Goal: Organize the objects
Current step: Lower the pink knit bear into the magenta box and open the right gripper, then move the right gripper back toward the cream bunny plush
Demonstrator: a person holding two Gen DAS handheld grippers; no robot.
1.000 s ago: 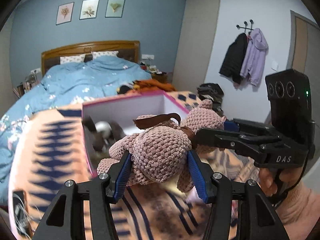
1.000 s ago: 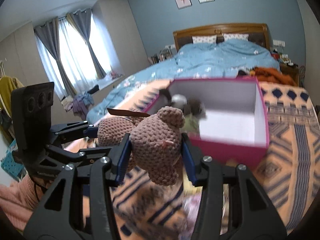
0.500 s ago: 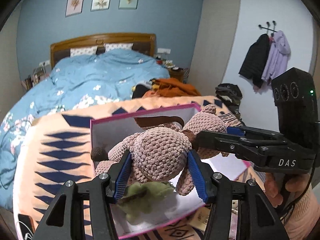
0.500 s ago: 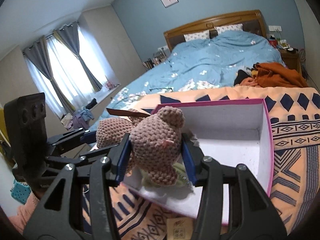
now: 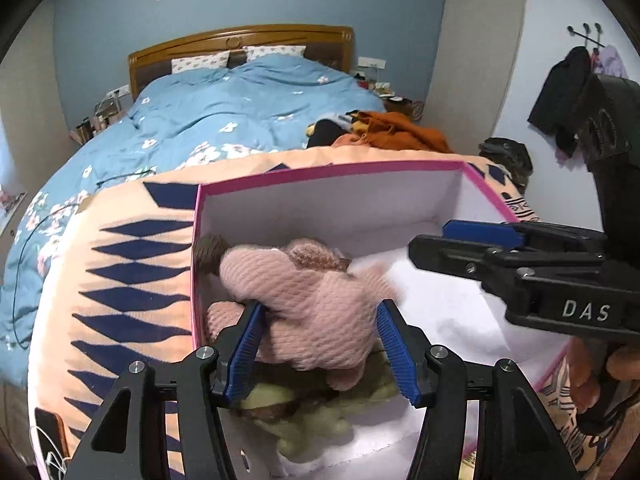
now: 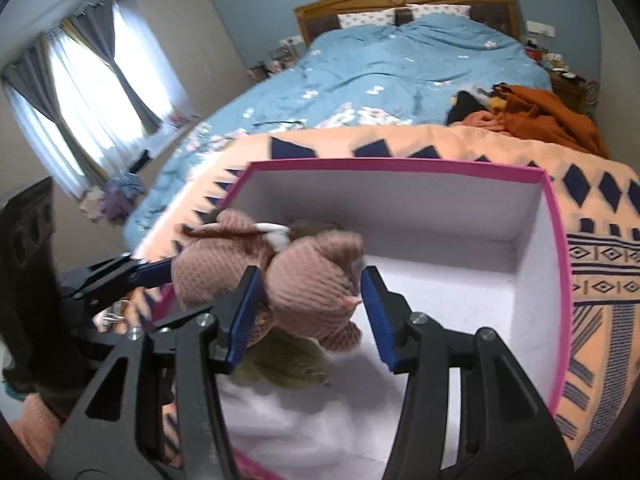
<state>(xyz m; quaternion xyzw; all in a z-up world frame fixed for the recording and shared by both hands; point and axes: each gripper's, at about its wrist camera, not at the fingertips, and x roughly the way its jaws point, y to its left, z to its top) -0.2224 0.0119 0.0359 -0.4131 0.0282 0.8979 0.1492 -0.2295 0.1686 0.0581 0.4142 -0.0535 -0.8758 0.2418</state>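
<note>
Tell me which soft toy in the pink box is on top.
The pink crocheted toy: it is above the olive-green plush, while the brown toy sits off to the side against the box wall.

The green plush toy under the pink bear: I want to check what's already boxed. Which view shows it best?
Left wrist view: the green plush toy spreads below the pink bear. Right wrist view shows only a patch.

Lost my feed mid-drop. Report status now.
Left gripper and right gripper jaws just opening, pink crochet bear between them. Bear over pink box, blurred. Green plush underneath. Nothing blocking.
</note>
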